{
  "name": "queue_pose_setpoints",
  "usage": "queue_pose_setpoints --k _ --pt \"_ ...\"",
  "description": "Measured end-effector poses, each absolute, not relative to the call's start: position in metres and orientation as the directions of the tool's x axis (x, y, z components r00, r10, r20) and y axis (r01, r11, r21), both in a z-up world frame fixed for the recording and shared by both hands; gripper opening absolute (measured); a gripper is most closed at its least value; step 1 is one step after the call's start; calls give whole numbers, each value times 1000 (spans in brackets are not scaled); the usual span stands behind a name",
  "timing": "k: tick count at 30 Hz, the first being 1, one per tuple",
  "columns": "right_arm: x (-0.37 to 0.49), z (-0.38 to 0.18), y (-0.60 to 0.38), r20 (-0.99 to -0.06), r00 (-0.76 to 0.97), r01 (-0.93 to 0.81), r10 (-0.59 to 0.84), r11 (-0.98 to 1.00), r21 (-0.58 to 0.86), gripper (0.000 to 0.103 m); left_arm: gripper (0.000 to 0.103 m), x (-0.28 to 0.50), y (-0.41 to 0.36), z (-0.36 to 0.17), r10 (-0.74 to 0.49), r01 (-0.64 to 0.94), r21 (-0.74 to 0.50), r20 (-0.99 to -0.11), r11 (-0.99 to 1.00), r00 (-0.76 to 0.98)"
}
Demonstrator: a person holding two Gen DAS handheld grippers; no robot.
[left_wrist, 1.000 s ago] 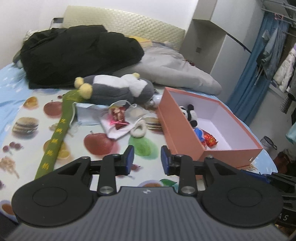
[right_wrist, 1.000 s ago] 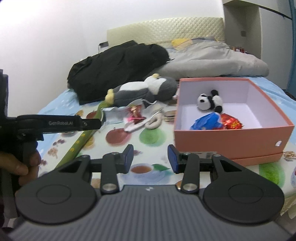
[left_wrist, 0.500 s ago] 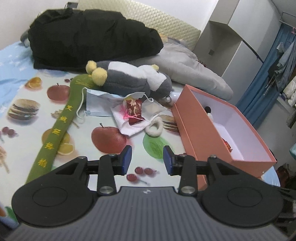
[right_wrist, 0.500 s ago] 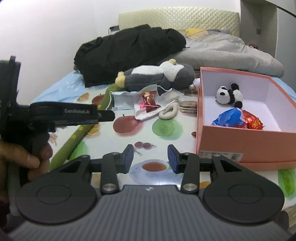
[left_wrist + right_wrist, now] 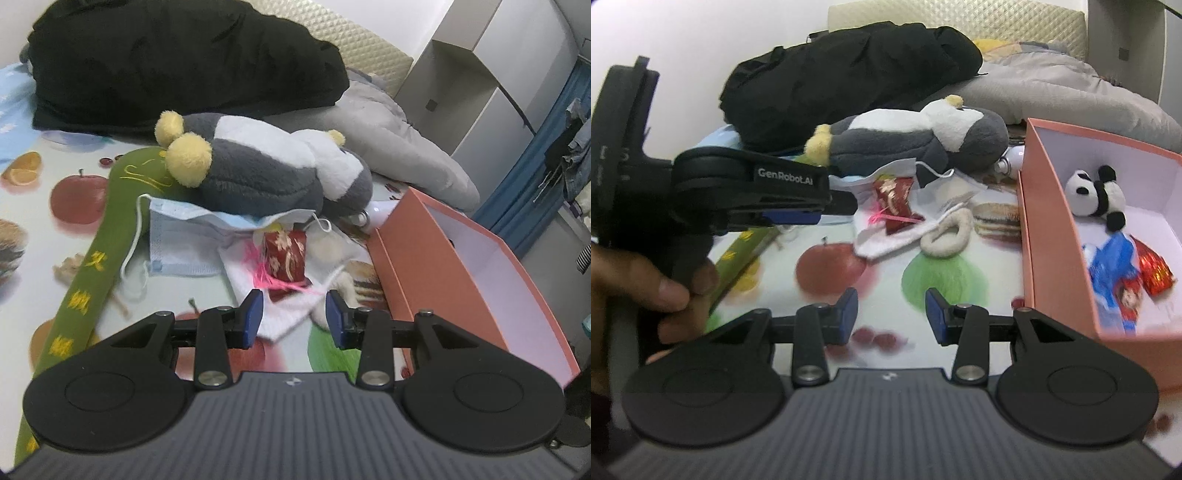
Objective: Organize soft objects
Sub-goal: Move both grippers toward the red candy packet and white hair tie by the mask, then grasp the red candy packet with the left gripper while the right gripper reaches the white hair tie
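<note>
Loose soft things heaped just left of the box [image 5: 436,266]: red pouch [image 5: 286,254] with pink threads lying on a white cloth [image 5: 273,295], fluffy ring [image 5: 947,236] touching the cloth's edge nearer the box, blue mask [image 5: 181,240] further left of the box with its ear loops trailing, grey plush [image 5: 266,166] behind them resting partly on the mask, green strip [image 5: 92,269] furthest from the box. Already inside the box: panda [image 5: 1097,195], blue packet [image 5: 1115,280], red wrapper [image 5: 1154,271]. Left gripper [image 5: 294,315] low over the cloth's near corner, pointed at the pouch, jaws partly open and holding nothing. Right gripper [image 5: 891,314] nearer the box's front corner, above the printed sheet [image 5: 831,269], jaws likewise partly open and empty. Likely trouble: with pouch, cloth and threads stacked together, closing here could pinch cloth and threads along with the pouch and drag the whole pile; a mask loop might snag under the plush and tug it; the partly open gap looks narrow for the pouch's width, so pads could ride over it and push it instead of gripping; both grippers close together left of the box, so crossing paths could knock the box wall
</note>
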State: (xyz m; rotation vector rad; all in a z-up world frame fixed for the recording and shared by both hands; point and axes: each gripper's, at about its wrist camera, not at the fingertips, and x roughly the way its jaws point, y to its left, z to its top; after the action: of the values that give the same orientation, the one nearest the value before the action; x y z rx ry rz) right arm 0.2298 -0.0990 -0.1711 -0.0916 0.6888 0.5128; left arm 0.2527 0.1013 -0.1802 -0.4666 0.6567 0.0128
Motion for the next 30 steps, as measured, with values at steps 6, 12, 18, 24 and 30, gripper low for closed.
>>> queue_pose_setpoints --k 6,12,18,24,30 --pt "274 -194 -87 -646 659 -446 386 892 78 44 43 296 107 -197 -172 -128 -429 -592 894 787" --pt "309 -210 -75 -643 683 -418 346 908 44 44 43 329 108 -212 -191 -117 -431 -606 895 772" --pt "333 -225 -65 -657 682 -406 322 914 26 44 43 351 108 -225 -182 -146 -418 -648 897 739" --pt "342 -236 -60 -667 679 -401 306 916 11 45 43 360 104 -232 -189 -141 -416 -655 898 731" --pt "343 -235 -60 -670 663 -424 333 905 30 20 37 355 101 -227 -177 -135 -410 -638 902 750"
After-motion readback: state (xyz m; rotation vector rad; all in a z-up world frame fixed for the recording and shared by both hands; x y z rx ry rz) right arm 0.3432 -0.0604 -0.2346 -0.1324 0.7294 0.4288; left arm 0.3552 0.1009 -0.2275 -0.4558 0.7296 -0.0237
